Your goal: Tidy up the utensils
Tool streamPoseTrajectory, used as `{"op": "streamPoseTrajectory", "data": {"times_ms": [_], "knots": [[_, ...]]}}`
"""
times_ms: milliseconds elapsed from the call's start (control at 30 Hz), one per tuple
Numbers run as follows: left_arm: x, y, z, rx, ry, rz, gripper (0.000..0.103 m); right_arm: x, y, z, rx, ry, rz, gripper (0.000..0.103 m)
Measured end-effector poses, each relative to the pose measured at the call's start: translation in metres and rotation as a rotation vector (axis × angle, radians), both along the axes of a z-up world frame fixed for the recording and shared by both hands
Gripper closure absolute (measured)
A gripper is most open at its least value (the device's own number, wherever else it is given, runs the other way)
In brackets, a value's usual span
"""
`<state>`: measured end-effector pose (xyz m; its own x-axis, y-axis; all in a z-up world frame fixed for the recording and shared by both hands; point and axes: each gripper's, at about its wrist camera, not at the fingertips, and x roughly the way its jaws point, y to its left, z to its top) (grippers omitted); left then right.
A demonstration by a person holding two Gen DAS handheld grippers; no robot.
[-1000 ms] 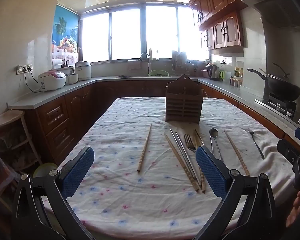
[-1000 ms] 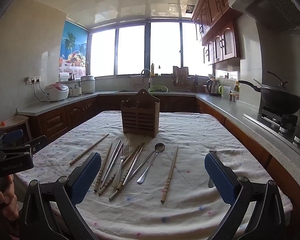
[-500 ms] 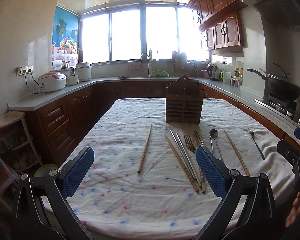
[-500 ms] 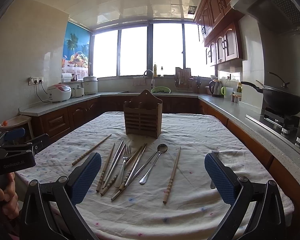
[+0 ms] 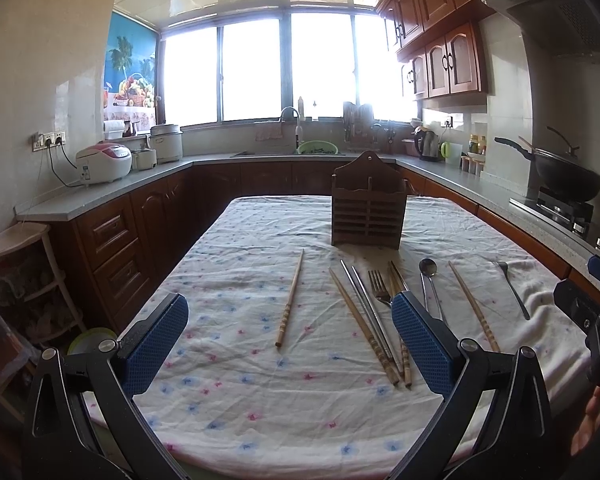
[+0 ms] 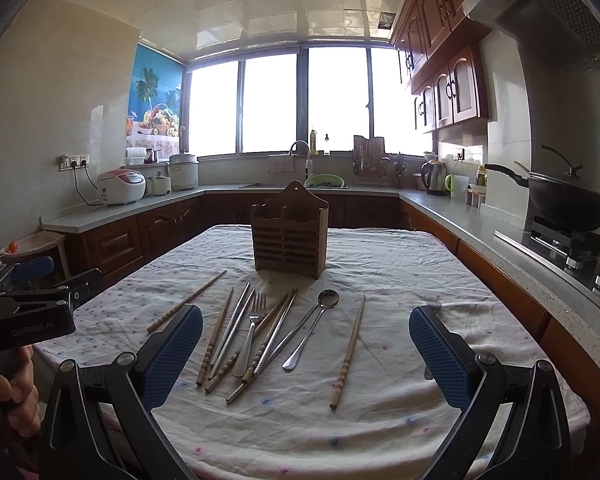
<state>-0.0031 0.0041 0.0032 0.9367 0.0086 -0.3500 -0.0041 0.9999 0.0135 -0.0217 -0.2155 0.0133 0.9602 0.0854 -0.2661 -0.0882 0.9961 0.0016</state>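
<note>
Both left tongs [image 5: 288, 344] and right tongs [image 6: 306, 354] hang spread apart, empty, above the worktop [image 6: 380, 432]; the utensils [image 6: 256, 332] lie loose before the wooden holder [image 6: 290, 236]. Best to pinch one lone chopstick [image 6: 349, 350] mid-shaft first

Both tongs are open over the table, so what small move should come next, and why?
Probably lower the right tongs onto the metal spoon. It lies apart from the crossed pile, between the open pads, and the wooden holder stands empty just beyond.
</note>
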Motion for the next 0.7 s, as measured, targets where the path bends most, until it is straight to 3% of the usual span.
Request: {"op": "streamPoseTrajectory", "data": {"times_ms": [700], "knots": [[-0.0014,0.0009,0.0029,-0.005,-0.003,-0.007,0.0,0.0001,0.001,0.0014,0.001,-0.003,0.001,0.0]]}}
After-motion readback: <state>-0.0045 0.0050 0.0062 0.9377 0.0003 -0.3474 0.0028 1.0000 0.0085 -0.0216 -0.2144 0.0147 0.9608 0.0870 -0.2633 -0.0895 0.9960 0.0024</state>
